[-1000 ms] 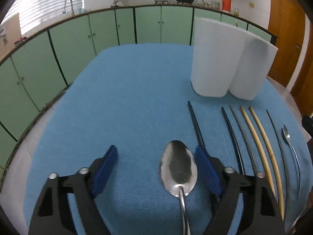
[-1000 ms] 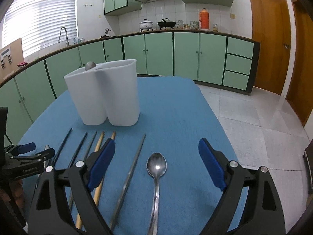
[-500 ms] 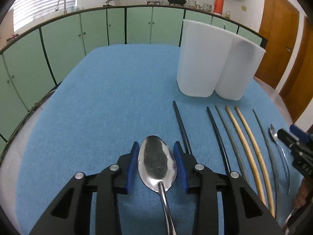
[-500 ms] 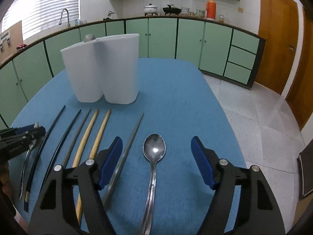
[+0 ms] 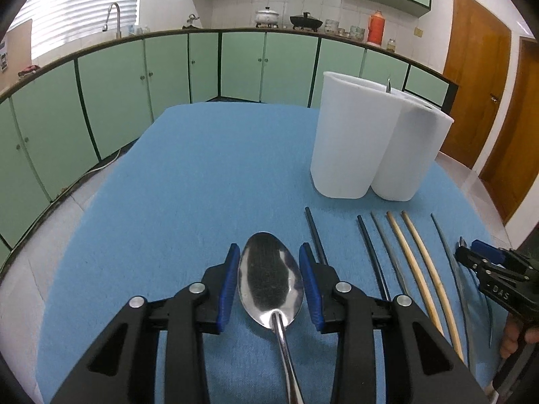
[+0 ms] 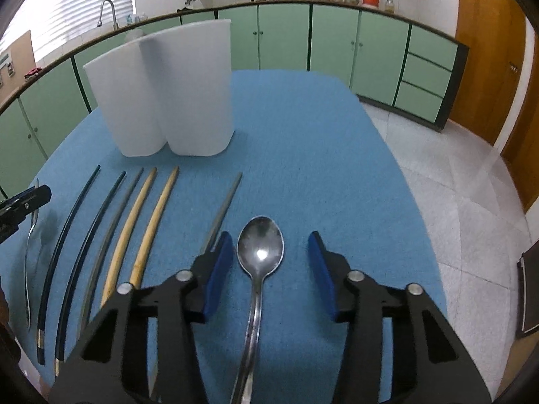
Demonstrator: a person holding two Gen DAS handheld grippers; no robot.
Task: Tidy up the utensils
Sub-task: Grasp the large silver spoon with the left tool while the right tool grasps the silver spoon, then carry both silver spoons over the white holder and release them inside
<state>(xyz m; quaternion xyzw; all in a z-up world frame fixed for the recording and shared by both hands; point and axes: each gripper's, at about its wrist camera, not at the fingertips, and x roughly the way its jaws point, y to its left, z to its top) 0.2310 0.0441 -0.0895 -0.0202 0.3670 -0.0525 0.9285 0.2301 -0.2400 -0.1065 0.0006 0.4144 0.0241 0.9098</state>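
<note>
My left gripper is shut on a large steel spoon, its blue pads against the bowl's sides, above the blue tablecloth. My right gripper is open, its pads either side of a smaller steel spoon lying on the cloth. A white two-compartment holder stands at the back right in the left view and back left in the right wrist view; a utensil tip pokes from it. Black, grey and wooden chopsticks lie in a row between the grippers.
The table's right edge drops to a tiled floor. Green cabinets run behind the table. The right gripper shows at the right edge of the left wrist view; the left gripper's tip shows at the left edge of the right wrist view.
My left gripper closed on the large spoon and has risen with it. My right gripper moved forward over the smaller spoon and its pads came closer together, still open.
</note>
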